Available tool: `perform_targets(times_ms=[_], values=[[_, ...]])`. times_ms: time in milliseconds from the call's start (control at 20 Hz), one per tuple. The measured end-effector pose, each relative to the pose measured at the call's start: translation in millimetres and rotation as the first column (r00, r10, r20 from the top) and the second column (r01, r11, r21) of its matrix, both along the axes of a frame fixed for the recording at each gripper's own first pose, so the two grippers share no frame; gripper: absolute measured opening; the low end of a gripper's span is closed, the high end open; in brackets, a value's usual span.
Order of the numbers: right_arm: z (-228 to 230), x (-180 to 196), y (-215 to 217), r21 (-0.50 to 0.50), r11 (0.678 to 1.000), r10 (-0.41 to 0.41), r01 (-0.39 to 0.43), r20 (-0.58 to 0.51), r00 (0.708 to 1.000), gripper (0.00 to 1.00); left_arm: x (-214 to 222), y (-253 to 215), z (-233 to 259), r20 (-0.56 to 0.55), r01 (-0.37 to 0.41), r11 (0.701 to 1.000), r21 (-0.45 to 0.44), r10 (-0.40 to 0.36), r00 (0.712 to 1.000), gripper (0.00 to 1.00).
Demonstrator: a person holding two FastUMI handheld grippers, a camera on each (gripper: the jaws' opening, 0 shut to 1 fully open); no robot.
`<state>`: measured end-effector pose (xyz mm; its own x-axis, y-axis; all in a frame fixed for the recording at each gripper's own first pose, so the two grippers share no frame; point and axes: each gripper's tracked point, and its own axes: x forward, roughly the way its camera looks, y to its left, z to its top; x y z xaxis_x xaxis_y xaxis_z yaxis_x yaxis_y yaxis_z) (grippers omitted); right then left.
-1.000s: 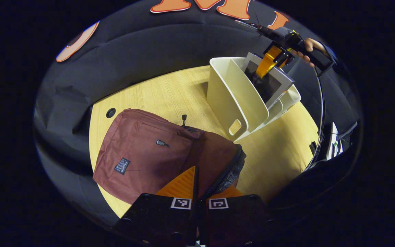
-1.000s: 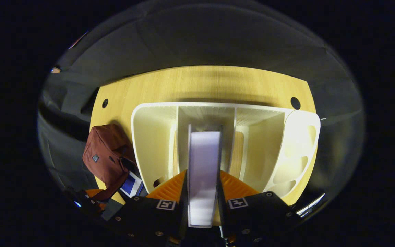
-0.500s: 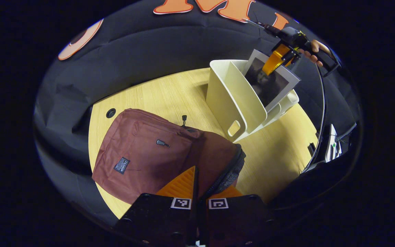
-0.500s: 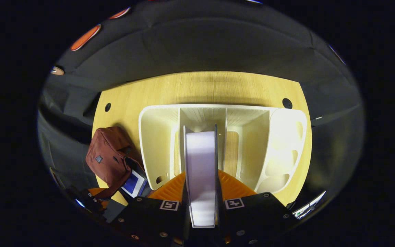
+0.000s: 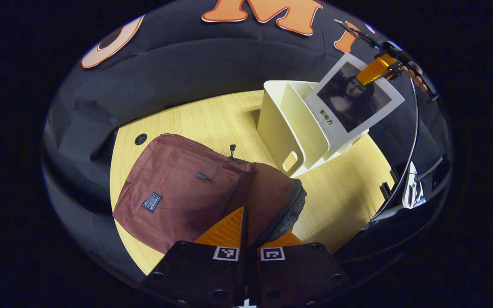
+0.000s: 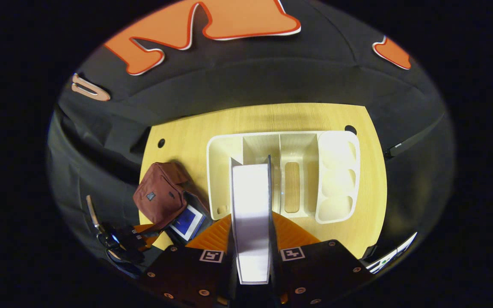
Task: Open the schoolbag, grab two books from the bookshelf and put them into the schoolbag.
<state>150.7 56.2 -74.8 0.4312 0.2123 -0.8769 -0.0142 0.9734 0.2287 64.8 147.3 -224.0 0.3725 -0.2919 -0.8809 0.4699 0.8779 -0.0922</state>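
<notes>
- The schoolbag (image 5: 195,192) lies on the bench (image 5: 212,119) with its zipped mouth open; in the right gripper view a blue-covered book (image 6: 185,222) shows inside that mouth, so I judge one book is already stowed.
- The right claw (image 6: 251,231) has both fingers pressed on the second book (image 6: 250,214), a white one with a dark portrait cover (image 5: 353,100), lifted clear above the white bookshelf (image 6: 280,171).
- The left claw (image 5: 246,233) is closed on the edge of the bag's opening, seemingly holding it open.
- Left to do: carry this book down and to the right claw's left, where the bag lies, and slide it in.
</notes>
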Motion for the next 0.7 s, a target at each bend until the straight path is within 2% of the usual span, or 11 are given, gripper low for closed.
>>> perform_targets(times_ms=[300, 350, 400, 450, 500, 700], values=[[34.1, -35.3, -1.9, 0.055, 0.998, -0.024, 0.019, 0.088, 0.996, 0.32, -1.7, 0.9, 5.4, 0.011, 0.03, 0.999, 0.02, -0.03, 0.999, 0.05], [38.5, -40.1, -3.0, 0.063, 0.998, -0.024, 0.018, 0.104, 0.994, 0.41, -0.7, 1.1, 6.0, 0.015, 0.033, 0.999, 0.023, -0.034, 0.999, 0.04], [42.5, -46.4, -1.7, 0.077, 0.997, -0.03, 0.021, 0.114, 0.993, 0.31, -0.6, 0.8, 7.1, 0.015, 0.037, 0.999, 0.025, -0.037, 0.999, 0.05], [45.1, -53.7, -1.9, 0.094, 0.995, -0.036, 0.024, 0.122, 0.992, 0.41, -0.1, 1.0, 7.2, 0.016, 0.04, 0.999, 0.029, -0.041, 0.999, 0.05], [45.0, -61.0, -1.1, 0.11, 0.994, -0.038, 0.024, 0.126, 0.991, 0.32, -0.9, 1.0, 7.9, 0.015, 0.042, 0.999, 0.033, -0.043, 0.999, 0.04], [33.1, -90.8, 9.8, 0.175, 0.984, -0.039, 0.017, 0.12, 0.992, 0.32, 4.1, -0.4, 12.1, 0.022, 0.057, 0.996, 0.07, -0.059, 0.998, 0.04]])
